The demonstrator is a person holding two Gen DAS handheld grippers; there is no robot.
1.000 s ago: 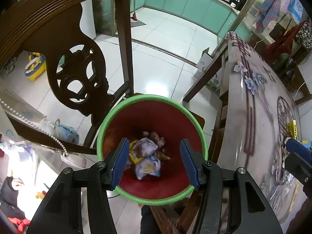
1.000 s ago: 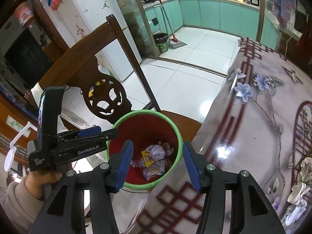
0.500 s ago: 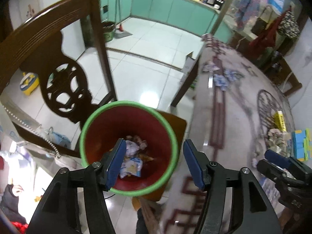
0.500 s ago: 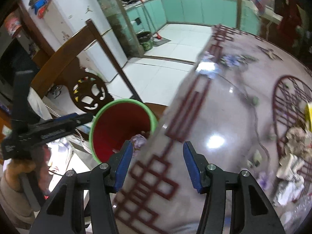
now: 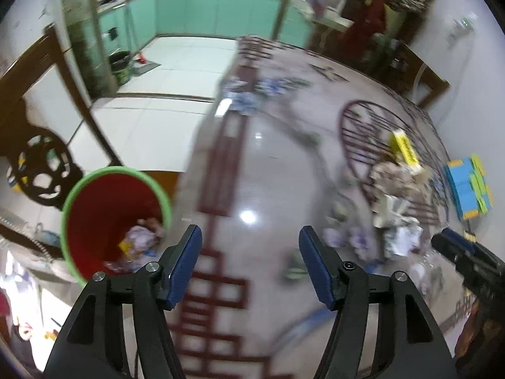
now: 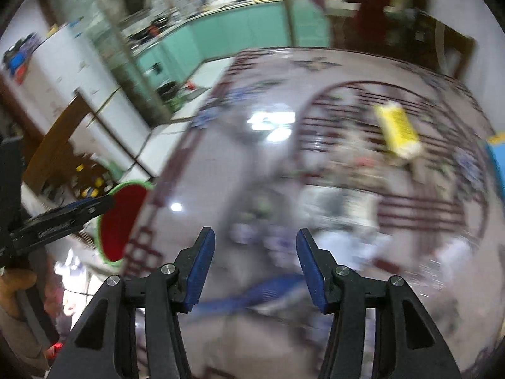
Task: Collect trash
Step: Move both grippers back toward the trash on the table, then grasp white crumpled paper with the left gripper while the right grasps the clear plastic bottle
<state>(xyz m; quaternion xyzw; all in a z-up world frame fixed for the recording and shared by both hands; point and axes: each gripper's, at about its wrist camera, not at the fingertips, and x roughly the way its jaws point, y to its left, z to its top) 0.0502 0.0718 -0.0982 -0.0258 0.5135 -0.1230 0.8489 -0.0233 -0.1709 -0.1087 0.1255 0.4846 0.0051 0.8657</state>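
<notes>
- The left gripper (image 5: 249, 265) hangs over the glossy patterned table (image 5: 258, 170); its jaws have just been opening, they stand apart, and nothing is between its blue pads (image 5: 184, 265).
- The right gripper (image 6: 254, 265) is likewise spread over the table, its jaws parted and empty.
- The red bin with a green rim (image 5: 110, 218) stands off the table's left edge, in front of a dark carved wooden chair (image 5: 41, 164); crumpled wrappers (image 5: 139, 240) lie at its bottom.
- In the right wrist view the bin shows only partly, behind the table edge and the left gripper's black body.
- A heap of crumpled paper trash (image 5: 394, 202) lies on the table to the right of the left gripper, on the round red lattice pattern.
- A yellow packet (image 5: 404, 151) rests at the far side of that heap.
- A blue, green and yellow box (image 5: 470, 186) sits near the table's right edge, apart from the heap.
- The right wrist view is heavily blurred; the pale scraps ahead of the right gripper cannot be made out singly.
- Teal kitchen cabinets (image 5: 202, 12) line the far wall beyond a white tiled floor (image 5: 151, 120).
</notes>
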